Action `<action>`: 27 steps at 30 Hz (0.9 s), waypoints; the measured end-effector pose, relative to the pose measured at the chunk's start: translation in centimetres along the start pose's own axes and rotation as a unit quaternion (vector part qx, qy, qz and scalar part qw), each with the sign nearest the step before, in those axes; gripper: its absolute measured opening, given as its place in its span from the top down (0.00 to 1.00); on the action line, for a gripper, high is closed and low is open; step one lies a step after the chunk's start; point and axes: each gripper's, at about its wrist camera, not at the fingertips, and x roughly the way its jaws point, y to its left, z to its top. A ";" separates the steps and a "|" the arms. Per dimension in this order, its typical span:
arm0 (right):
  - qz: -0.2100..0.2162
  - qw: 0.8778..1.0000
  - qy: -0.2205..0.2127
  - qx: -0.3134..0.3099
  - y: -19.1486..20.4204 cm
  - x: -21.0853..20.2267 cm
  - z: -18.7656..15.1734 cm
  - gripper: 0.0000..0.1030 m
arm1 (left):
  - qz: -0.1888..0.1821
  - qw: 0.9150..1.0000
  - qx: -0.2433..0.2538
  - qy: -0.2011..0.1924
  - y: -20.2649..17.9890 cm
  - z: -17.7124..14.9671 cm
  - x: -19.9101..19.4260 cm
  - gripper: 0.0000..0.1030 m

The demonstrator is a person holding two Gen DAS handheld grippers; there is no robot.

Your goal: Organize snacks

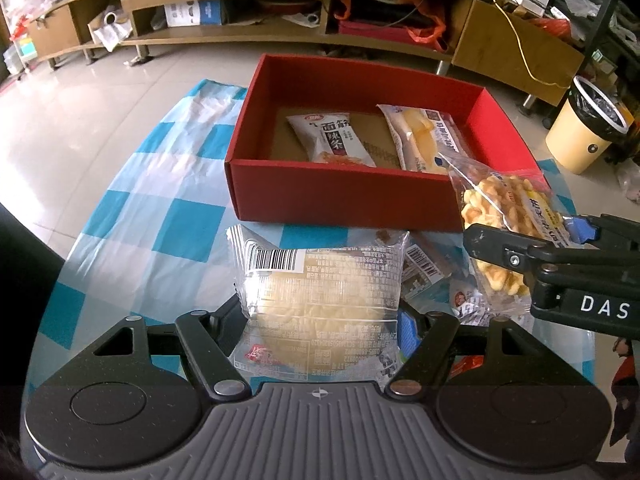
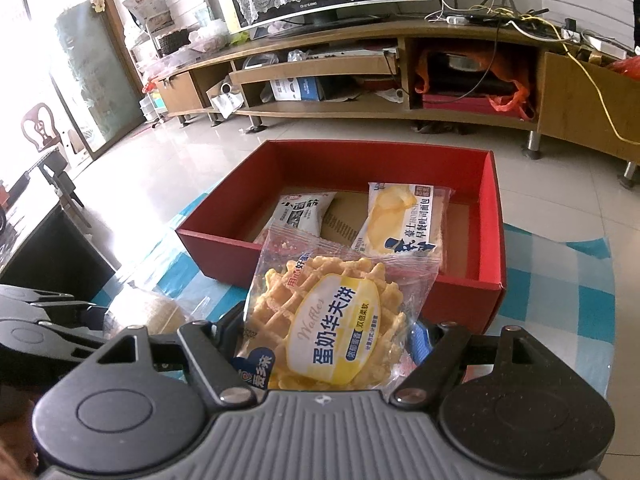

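**Two packets in hand, box ahead at twelve o'clock**

Your right gripper (image 2: 330, 340) is pinching the waffle packet (image 2: 332, 320) by its lower end, the packet standing up between the fingers and leaning toward the red box (image 2: 490, 280). Your left gripper (image 1: 320, 320) is clamped on the round cake packet (image 1: 316, 292), barcode side up, just short of the box's near wall. To place well, carry each packet over the near wall before you let go, and aim for bare cardboard: judging by the floor of the box, the free space lies at nine o'clock of the spicy strip packet (image 1: 330, 136) and at three o'clock of the bread packet (image 1: 420, 136). Release one gripper at a time so the two do not crowd each other over the rim.

The left wrist view shows what the right cannot: the right gripper from the side, gripping the waffle packet at three o'clock, and loose small packets (image 1: 424, 268) lying on the checked tablecloth (image 1: 180, 208) beneath it. The right wrist view alone shows the waffle packet's printed face and the box's empty right-hand strip.
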 end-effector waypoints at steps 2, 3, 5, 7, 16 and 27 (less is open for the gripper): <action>0.001 1.000 -0.001 0.000 0.0 0.0 0.0 0.27 | 0.001 1.000 0.001 -0.001 -0.1 0.0 0.0 0.24; 0.001 1.000 -0.001 0.000 0.0 0.0 0.0 0.27 | 0.000 1.000 0.001 -0.001 -0.1 0.1 0.0 0.24; 0.001 1.000 -0.002 0.001 -0.1 0.0 0.1 0.27 | 0.000 1.000 0.000 -0.001 -0.2 0.1 0.0 0.24; 0.000 1.000 -0.003 0.001 -0.1 0.0 0.1 0.27 | 0.000 1.000 0.001 -0.002 -0.2 0.2 0.0 0.24; 0.000 1.000 -0.003 0.003 -0.2 -0.1 0.1 0.26 | -0.002 1.000 0.002 -0.005 -0.5 0.5 0.0 0.24; 0.000 1.000 -0.004 0.004 -0.2 -0.2 0.1 0.26 | -0.002 1.000 0.002 -0.005 -0.6 0.5 0.0 0.24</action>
